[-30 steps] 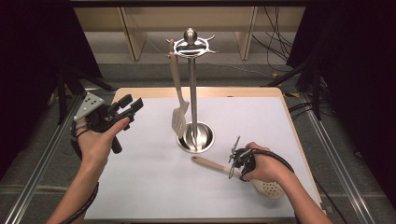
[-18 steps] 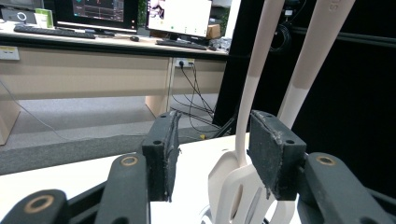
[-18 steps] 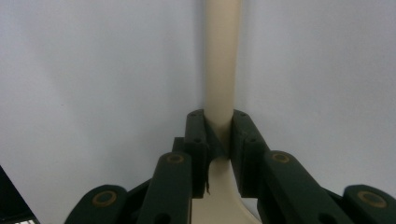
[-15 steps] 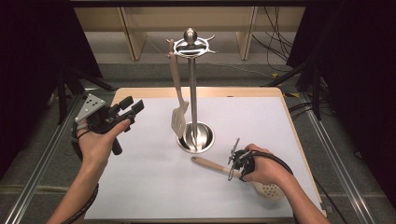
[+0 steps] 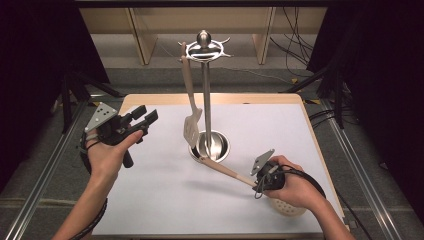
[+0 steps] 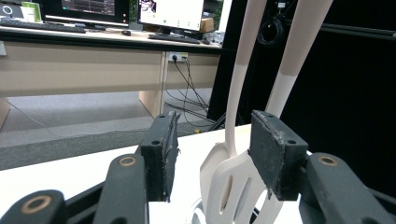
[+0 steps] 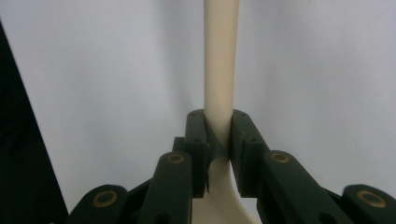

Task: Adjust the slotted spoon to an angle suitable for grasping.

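Tabletop (image 5: 165,210) with white mat carries the steel utensil stand (image 5: 206,90) near the middle, closer to the far edge than the near one; a slotted spatula (image 5: 190,125) already hangs from its top ring. Change over the last second: the right gripper (image 5: 261,181) has been closing its jaws and now clamps the handle of the skimmer spoon (image 5: 227,172), and the handle, flat on the mat a second ago, is now tilted, its free tip raised toward the stand's base (image 5: 212,147) while the perforated bowl (image 5: 287,207) stays low by the near right corner, mostly under the hand. Judgement: grasp secured, lift begun; the next stage would be hanging it on the stand. Right gripper view confirms both pads pressed on the cream handle (image 7: 219,70), just above where it widens to the bowl (grip low on the handle, so the long end may swing). Left gripper (image 5: 142,119) unchanged, hovering above the left edge, jaws wide with nothing between them.
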`<action>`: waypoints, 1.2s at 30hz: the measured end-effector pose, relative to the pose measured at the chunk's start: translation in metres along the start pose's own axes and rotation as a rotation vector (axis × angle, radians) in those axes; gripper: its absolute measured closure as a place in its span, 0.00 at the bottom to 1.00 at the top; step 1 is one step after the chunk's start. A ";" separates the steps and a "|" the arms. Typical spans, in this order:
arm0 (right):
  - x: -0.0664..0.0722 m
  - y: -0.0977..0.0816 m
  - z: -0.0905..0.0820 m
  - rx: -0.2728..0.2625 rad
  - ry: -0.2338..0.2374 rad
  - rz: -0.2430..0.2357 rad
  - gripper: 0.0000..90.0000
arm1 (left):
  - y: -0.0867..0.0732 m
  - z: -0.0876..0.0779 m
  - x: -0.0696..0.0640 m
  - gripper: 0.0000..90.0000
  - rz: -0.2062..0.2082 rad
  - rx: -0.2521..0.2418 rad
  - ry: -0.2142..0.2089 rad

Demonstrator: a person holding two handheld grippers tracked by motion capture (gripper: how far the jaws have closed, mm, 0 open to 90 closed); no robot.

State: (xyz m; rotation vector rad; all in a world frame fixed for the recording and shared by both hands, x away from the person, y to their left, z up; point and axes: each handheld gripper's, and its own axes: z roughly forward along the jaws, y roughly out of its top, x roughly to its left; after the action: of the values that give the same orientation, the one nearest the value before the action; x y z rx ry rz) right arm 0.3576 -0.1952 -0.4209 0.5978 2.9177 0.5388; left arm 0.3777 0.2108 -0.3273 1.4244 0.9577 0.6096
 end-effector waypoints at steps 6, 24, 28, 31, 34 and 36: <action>0.003 0.004 -0.010 -0.109 0.002 -0.013 0.88 | -0.001 0.000 0.000 0.56 0.002 0.004 0.001; 0.010 0.018 -0.027 -0.385 -0.042 0.030 0.88 | -0.009 0.000 -0.007 0.56 0.011 0.032 -0.025; 0.008 0.018 -0.032 -0.436 -0.051 0.022 0.88 | -0.011 0.001 -0.011 0.56 0.013 0.040 -0.033; 0.008 0.018 -0.034 -0.473 -0.057 0.037 0.88 | -0.012 0.002 -0.014 0.56 0.018 0.044 -0.042; 0.008 0.018 -0.038 -0.496 -0.054 0.054 0.88 | -0.012 0.003 -0.015 0.56 0.021 0.046 -0.044; 0.009 0.018 -0.040 -0.512 -0.054 0.071 0.88 | -0.013 0.003 -0.017 0.56 0.023 0.047 -0.051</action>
State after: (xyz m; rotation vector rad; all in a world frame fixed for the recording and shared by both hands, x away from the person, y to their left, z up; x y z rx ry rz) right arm 0.3486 -0.1888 -0.3778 0.6258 2.5549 1.2008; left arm 0.3690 0.1941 -0.3369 1.4879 0.9220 0.5687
